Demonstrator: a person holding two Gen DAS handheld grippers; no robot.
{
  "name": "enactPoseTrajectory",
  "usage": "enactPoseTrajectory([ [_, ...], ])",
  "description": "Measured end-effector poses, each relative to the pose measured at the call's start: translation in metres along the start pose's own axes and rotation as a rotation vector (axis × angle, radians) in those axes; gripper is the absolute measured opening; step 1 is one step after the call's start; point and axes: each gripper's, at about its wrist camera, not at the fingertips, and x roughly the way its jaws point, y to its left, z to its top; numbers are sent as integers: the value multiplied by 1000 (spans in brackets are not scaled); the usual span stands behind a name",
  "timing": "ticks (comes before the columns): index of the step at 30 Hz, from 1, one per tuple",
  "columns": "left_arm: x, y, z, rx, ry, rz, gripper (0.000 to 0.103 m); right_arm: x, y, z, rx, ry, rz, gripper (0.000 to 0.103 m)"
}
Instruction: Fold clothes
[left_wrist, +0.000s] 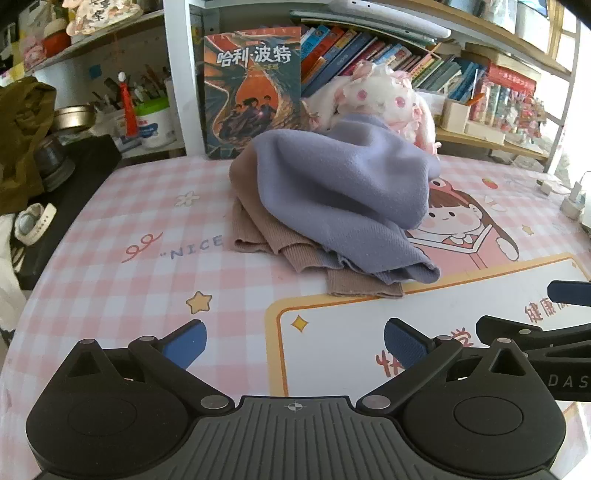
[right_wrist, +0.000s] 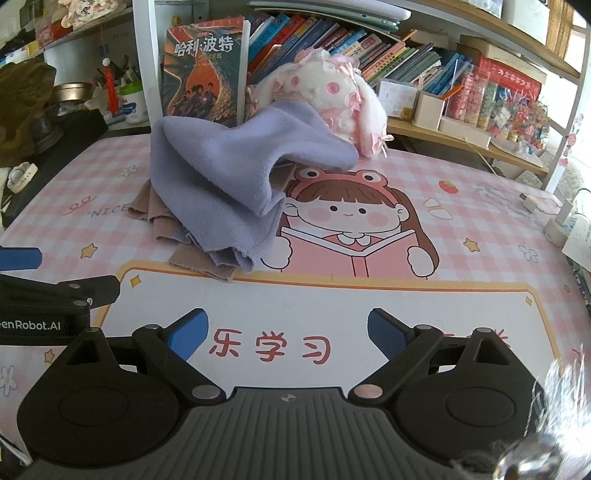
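Just in front of the plush bunny (right_wrist: 325, 103), the purple cloth (right_wrist: 221, 166) is lying bunched on the tan cloth (right_wrist: 155, 218). Both tools, left tool (left_wrist: 293, 345) and right tool (right_wrist: 286, 334), are gaping apart, holding nothing. Grabbing both cloths together could be dragging the bunny.

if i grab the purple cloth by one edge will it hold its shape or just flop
Probably flop: the purple cloth lies in soft rumpled folds, so it should drape from one pinch. It looks light and fleecy, likely easy to grip. It rests on the tan ribbed garment, which may drag along.
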Motion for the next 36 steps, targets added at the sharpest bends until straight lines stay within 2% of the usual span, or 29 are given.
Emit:
enactPoseTrajectory([
  [10,-4,-29,2,-71,2,83,103,6,-23,6,-54,-5,86,94],
  [15,-11,-48,8,-99,-71,125,103,9,-49,9,-49,-13,145,94],
  [19,-3,-69,14,-84,-81,156,103,13,-81,12,12,-24,163,94],
  [23,9,-93,21,-49,-96,169,103,20,-117,11,100,-10,185,94],
  [31,50,-141,52,93,-174,275,103,30,-178,13,276,8,252,94],
  [36,79,-159,64,171,-212,420,103,34,-197,14,361,10,293,93],
])
